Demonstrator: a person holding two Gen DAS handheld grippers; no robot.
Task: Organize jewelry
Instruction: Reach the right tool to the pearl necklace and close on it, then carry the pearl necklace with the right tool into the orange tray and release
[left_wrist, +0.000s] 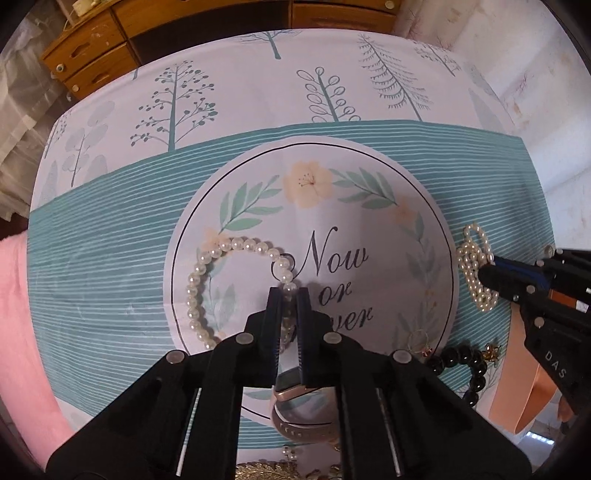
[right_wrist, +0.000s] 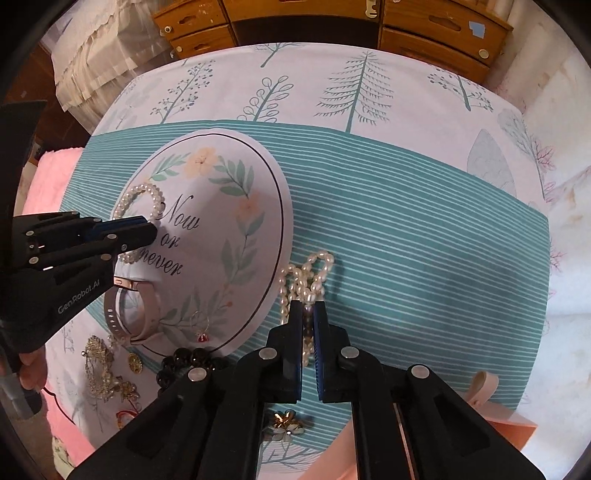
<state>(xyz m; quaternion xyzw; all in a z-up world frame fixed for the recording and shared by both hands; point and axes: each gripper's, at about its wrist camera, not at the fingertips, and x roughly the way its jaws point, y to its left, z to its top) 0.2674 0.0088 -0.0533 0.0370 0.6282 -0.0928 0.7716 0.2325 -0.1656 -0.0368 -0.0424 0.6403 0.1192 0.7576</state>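
A round-pearl bracelet (left_wrist: 218, 254) lies on the white printed circle of the tablecloth (left_wrist: 369, 177); it also shows in the right wrist view (right_wrist: 138, 195). My left gripper (left_wrist: 289, 293) is shut on one end of it (right_wrist: 147, 230). A bunched rice-pearl strand (right_wrist: 306, 280) lies on the teal stripes, also in the left wrist view (left_wrist: 474, 266). My right gripper (right_wrist: 307, 308) is shut on this strand (left_wrist: 487, 275). A pink smartwatch (right_wrist: 136, 306) lies under the left gripper (left_wrist: 295, 395).
A black bead bracelet (right_wrist: 188, 360) (left_wrist: 461, 363), a gold brooch (right_wrist: 98, 365), a small earring (right_wrist: 201, 328), a flower brooch (right_wrist: 284, 424) and a peach box (right_wrist: 509, 439) lie near the table's front. Wooden drawers (right_wrist: 424, 33) stand behind.
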